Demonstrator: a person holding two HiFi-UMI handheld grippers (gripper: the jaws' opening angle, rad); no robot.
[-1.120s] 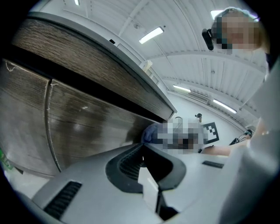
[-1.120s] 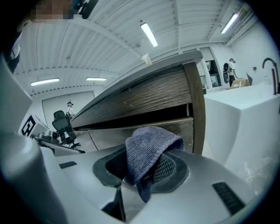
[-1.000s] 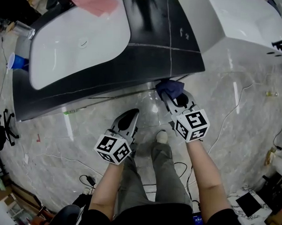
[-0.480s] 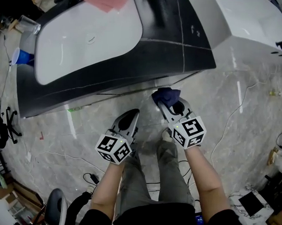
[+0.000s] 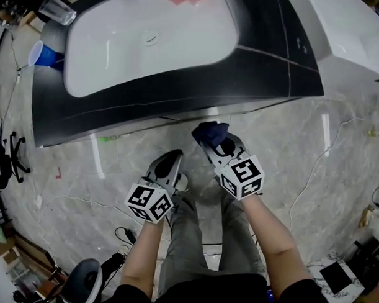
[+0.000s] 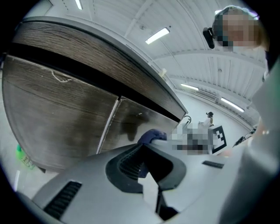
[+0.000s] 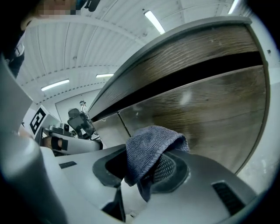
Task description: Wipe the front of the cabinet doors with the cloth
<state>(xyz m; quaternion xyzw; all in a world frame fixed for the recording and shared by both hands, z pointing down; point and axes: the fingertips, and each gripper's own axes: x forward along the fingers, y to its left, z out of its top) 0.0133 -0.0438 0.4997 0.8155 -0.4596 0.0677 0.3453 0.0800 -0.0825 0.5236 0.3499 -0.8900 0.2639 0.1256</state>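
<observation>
Cloth (image 5: 212, 131), dark blue and bunched, is clenched in the right tool (image 5: 210, 141). In the right gripper view it spills up and over the jaws, which are closed on its lower folds. The left tool (image 5: 172, 158) is closed with nothing in it. In its own view the jaws meet and the only blue seen lies beyond them, on the other tool.

The doors (image 7: 210, 113) stand straight ahead of the cloth, set back under the overhang of the dark counter (image 5: 179, 98) that carries the sink (image 5: 150, 41). From the head view they are almost hidden by that overhang. Both gripper views look up at their wood-grain faces. The door fronts run side to side across the person's front, so a wipe would likely travel along that line.

The right tool is the nearer one, with its tip just beside the door face, while the left tool hangs further back and lower. Whether the cloth touches the wood cannot be told.

In the left gripper view a vertical seam (image 6: 109, 127) between two doors lies left of the cloth. The right tool therefore fronts the door on the person's right, and the left door is the farther reach.
</observation>
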